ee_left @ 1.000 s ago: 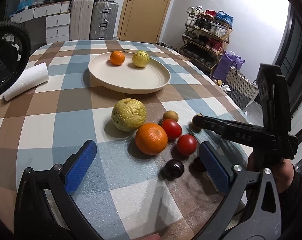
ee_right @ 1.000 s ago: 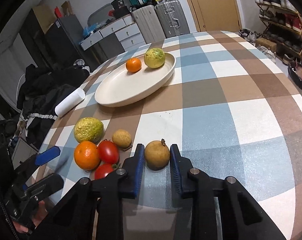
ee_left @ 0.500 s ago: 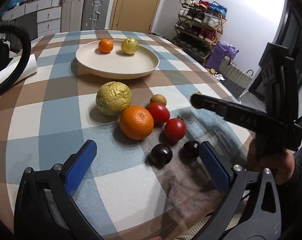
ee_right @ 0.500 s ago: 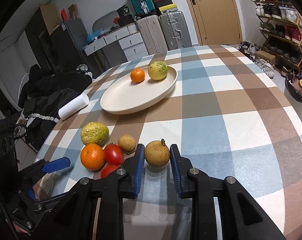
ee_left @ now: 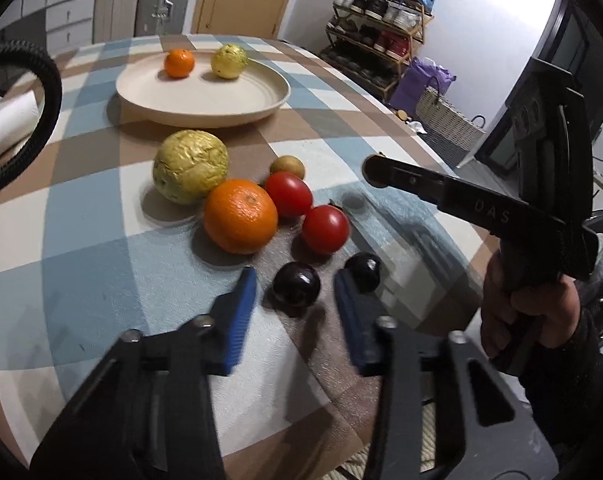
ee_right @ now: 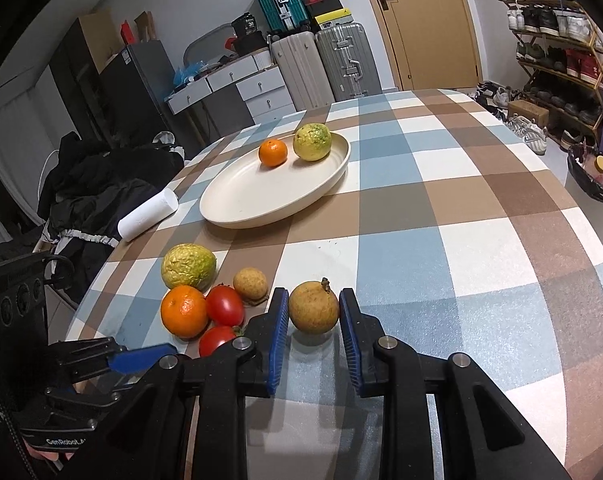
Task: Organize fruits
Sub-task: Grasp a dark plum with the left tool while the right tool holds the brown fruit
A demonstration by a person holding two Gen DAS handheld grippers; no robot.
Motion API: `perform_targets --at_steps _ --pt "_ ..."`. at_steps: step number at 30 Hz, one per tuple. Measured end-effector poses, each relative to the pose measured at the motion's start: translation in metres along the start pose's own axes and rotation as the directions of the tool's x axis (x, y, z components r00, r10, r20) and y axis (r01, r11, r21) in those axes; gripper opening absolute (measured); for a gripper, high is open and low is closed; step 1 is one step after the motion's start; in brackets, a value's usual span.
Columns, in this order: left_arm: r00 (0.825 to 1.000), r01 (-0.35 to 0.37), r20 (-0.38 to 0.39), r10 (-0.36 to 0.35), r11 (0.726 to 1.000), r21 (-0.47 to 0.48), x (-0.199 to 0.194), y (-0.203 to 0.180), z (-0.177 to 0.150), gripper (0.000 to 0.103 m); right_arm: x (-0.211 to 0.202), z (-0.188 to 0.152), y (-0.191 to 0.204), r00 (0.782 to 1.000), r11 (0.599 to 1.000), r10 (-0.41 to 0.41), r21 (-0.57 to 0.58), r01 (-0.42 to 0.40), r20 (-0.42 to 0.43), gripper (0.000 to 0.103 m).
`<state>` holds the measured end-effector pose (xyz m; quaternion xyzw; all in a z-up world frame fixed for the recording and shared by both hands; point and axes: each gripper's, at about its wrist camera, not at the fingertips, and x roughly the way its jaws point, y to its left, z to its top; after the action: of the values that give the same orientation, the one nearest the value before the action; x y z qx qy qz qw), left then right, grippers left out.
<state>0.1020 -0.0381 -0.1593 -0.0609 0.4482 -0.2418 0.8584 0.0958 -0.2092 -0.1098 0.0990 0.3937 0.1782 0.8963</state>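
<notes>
I am holding the left gripper low over the checked worktop, its blue jaws standing partly open on either side of a dark plum without touching it; a second dark plum is lying just beside the right-hand jaw. Beyond them a large orange, two red tomatoes and, a wrinkled yellow-green citrus and a small brown fruit are sitting bunched together. I am carrying the right gripper with its jaws pressing against both sides of a round brown fruit with a stalk, which is casting a shadow on the cloth below it; whether it is clear of the worktop I cannot tell. In the left wrist view a hand is gripping that tool's handle. Farther back a cream plate is holding a small orange and a yellow-green citrus, apart from each other. A white paper roll is lying near the worktop's edge.
</notes>
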Motion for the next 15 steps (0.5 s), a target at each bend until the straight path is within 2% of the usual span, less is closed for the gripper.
perform_targets --at_steps 2,9,15 --pt "1.0 0.002 -0.003 -0.002 1.0 -0.001 0.0 0.0 0.001 0.022 -0.001 0.0 0.0 1.0 1.0 0.0 0.0 0.0 0.003 0.026" --pt "0.999 0.028 0.023 -0.028 1.0 0.007 -0.008 0.0 0.003 0.022 -0.001 0.004 0.002 1.0 1.0 0.001 -0.013 -0.001 0.011 0.026" --pt "0.994 0.053 0.098 -0.055 0.998 0.019 -0.034 0.003 0.02 0.022 -0.004 0.027 0.002 0.999 1.0 0.008 -0.021 -0.007 0.051 0.026"
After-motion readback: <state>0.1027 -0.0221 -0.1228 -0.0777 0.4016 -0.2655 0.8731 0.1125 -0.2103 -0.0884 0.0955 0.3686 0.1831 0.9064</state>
